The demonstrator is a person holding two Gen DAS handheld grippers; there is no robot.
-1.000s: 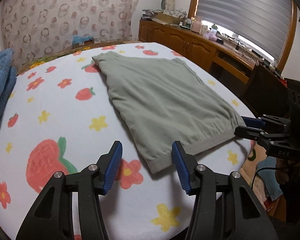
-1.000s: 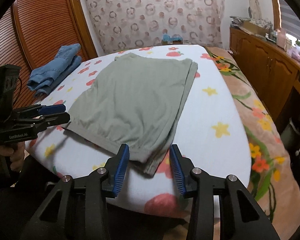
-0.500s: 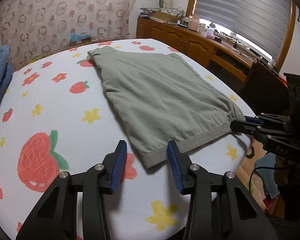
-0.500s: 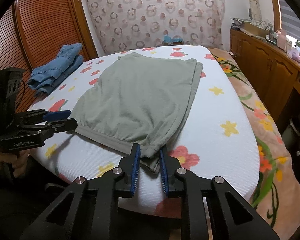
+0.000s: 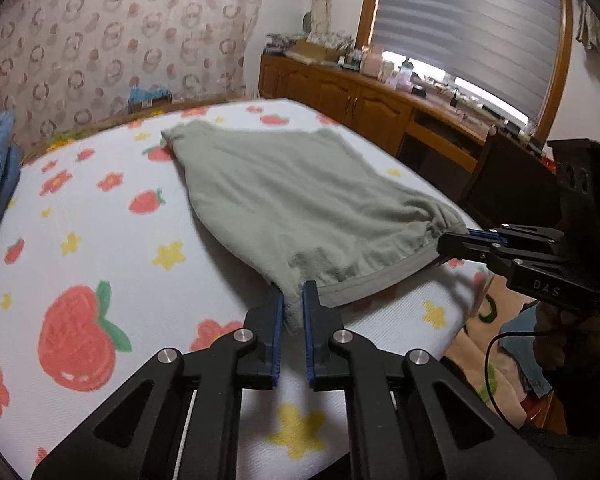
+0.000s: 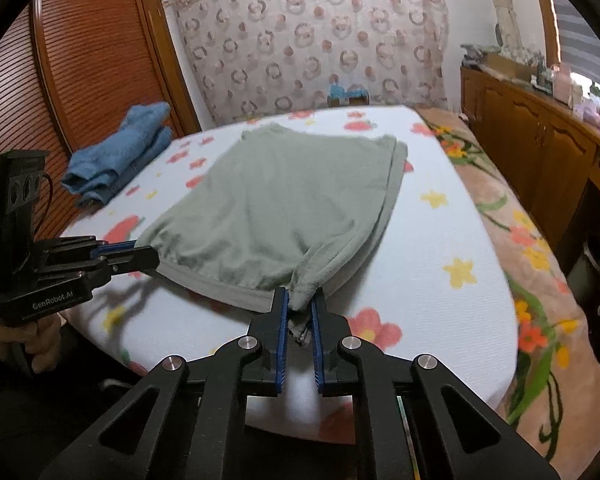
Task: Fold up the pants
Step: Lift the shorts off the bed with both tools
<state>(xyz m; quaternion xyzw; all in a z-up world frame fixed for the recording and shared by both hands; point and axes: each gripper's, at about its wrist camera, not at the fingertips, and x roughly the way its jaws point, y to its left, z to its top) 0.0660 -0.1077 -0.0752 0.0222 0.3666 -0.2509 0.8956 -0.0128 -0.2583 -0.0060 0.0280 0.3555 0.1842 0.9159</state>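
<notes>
Left gripper [image 5: 291, 312] pinched on one near corner of the green pants [image 5: 284, 204], right gripper [image 6: 299, 312] pinched on the other, waistband edge raised off the fruit-print bed [image 5: 100, 248]. Folded jeans [image 6: 120, 156] and slatted wardrobe [image 6: 80, 72] plain only from the right wrist; window blind [image 5: 468, 24] and wooden cabinets [image 5: 340, 96] fuller from the left.

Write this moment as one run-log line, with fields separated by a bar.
step: grasp waistband | left gripper: shut on green pants | right gripper: shut on green pants | near edge lifted off bed
</notes>
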